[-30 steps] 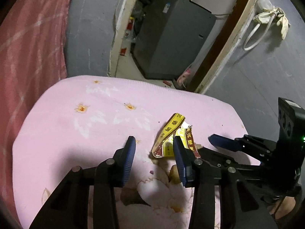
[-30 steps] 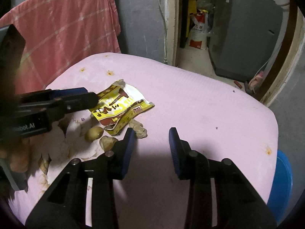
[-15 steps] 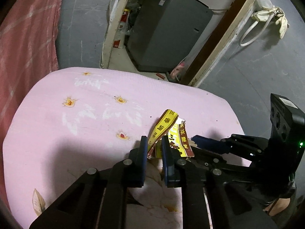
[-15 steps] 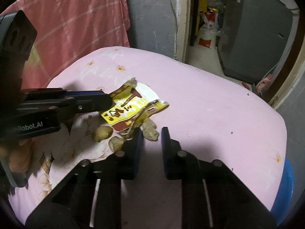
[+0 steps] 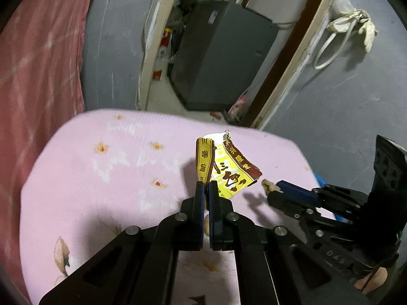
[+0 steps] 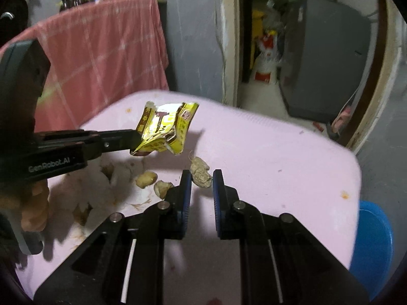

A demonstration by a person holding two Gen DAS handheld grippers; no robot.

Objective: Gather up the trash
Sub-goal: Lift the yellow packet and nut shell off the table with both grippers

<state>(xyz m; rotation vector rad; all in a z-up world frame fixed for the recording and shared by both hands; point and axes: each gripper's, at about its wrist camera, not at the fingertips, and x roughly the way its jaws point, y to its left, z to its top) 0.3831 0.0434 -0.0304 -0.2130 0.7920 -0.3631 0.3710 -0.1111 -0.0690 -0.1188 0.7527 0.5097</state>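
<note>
Yellow snack wrapper [image 5: 230, 171]: torn open, crumpled, held off the pink tablecloth [image 5: 101, 178]. Its shadow falls on the cloth beneath it, so it hangs clear of the surface. Pinched by one lower edge only; the rest stands up loose and folded.

Left gripper [image 5: 206, 186]: fingers nearly together, clamped on the wrapper's edge. A thin foil sheet gives little to bite, hence the narrow closure at the very tips. From the right wrist view the same gripper [image 6: 133, 139] comes in from the left side with the wrapper [image 6: 166, 129] hanging at its tip.

Peanut shell [image 6: 201, 172]: pale, wrinkled. It sits between the tips of the right gripper [image 6: 201, 180], fingers narrowed round it and apparently gripping. In the left wrist view the shell [image 5: 271, 186] pokes out past the right gripper's [image 5: 276, 190] blue tips, seemingly above the cloth. Judgement: one piece of trash per hand, both ready to carry.

Two more shell pieces [image 6: 146, 179] lie on the cloth just left of the right gripper, near the floral print. Not yet collected.

Blue bin [image 6: 371, 244]: rim shows past the table's right edge, lower than the tabletop. Likely the drop point; right gripper is the nearer one.

Risk: the wrapper could slip, being held by an edge.
</note>
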